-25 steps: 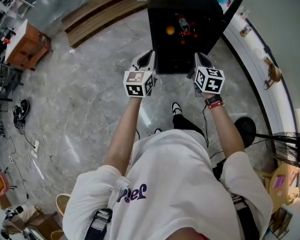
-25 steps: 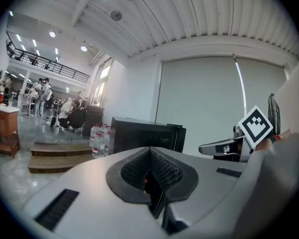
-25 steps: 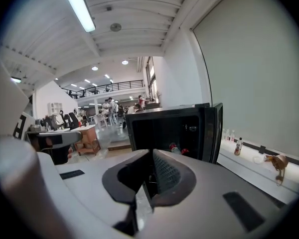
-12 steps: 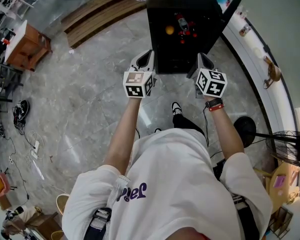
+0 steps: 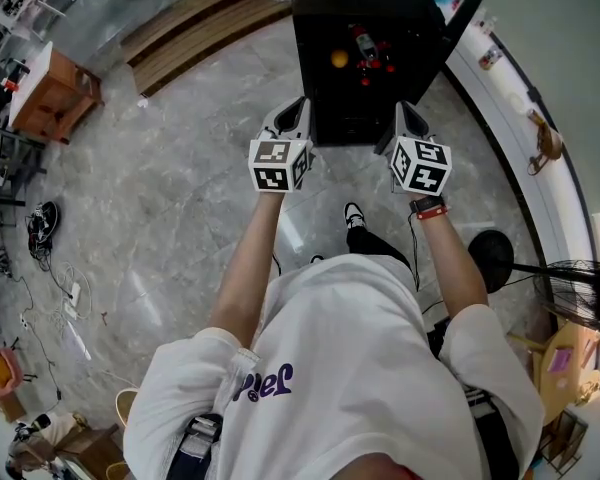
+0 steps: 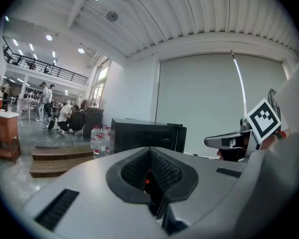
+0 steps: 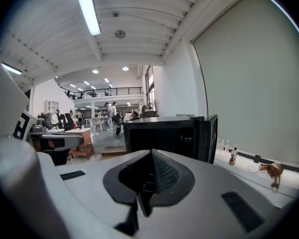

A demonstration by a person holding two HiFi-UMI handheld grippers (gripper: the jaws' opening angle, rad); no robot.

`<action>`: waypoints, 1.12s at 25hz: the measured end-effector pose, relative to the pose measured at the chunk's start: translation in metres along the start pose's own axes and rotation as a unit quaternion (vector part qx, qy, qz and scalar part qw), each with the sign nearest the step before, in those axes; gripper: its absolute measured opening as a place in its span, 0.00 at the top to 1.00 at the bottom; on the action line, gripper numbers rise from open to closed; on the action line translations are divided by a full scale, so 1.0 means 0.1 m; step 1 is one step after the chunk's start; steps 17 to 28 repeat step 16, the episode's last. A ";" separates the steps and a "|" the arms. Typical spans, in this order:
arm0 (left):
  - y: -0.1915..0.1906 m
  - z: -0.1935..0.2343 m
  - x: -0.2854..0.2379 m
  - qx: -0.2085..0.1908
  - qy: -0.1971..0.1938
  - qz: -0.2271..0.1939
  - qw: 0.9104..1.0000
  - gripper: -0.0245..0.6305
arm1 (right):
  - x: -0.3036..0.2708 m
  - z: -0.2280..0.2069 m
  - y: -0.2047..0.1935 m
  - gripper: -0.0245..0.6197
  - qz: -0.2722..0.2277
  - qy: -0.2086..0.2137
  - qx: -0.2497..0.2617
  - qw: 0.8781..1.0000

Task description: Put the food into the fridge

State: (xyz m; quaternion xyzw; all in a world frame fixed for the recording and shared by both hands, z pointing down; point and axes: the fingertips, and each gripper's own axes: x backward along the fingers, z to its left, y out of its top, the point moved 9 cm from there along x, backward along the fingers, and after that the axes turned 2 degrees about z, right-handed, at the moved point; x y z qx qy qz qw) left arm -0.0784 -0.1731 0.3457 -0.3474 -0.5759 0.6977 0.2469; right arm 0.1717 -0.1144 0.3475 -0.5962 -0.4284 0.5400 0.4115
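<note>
A small black fridge (image 5: 365, 103) stands straight ahead, its door (image 5: 467, 15) swung open to the right. An orange (image 5: 340, 59), some red pieces (image 5: 377, 68) and a small bottle (image 5: 363, 40) show against the fridge's black. I cannot tell whether they lie on top of it or inside. My left gripper (image 5: 298, 110) and right gripper (image 5: 405, 115) are held side by side just short of the fridge front, both shut and empty. The fridge (image 6: 144, 136) is ahead in the left gripper view, past my left gripper (image 6: 150, 151). Its dark opening (image 7: 162, 138) lies beyond my right gripper (image 7: 152, 153).
Wooden steps (image 5: 195, 28) with water bottles (image 6: 97, 141) lie left of the fridge. A curved white ledge (image 5: 515, 128) with small bottles (image 7: 232, 156) runs along the right wall. A fan (image 5: 580, 293) stands at the right, a wooden cabinet (image 5: 55, 93) far left. The floor is marble.
The right gripper has shifted a little to the right and tilted slightly. The left gripper has stayed where it was.
</note>
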 end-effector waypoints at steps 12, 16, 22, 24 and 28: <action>-0.14 0.38 -0.47 0.015 0.021 0.030 0.999 0.93 | -0.56 -0.03 -0.10 0.94 0.008 0.018 0.024 1.000; -0.48 0.87 -0.75 0.021 0.041 0.103 0.994 0.93 | -1.09 -0.07 -0.32 0.94 0.048 0.027 0.028 0.998; -0.48 0.87 -0.75 0.021 0.041 0.103 0.994 0.93 | -1.09 -0.07 -0.32 0.94 0.048 0.027 0.028 0.998; -0.48 0.87 -0.75 0.021 0.041 0.103 0.994 0.93 | -1.09 -0.07 -0.32 0.94 0.048 0.027 0.028 0.998; -0.48 0.87 -0.75 0.021 0.041 0.103 0.994 0.93 | -1.09 -0.07 -0.32 0.94 0.048 0.027 0.028 0.998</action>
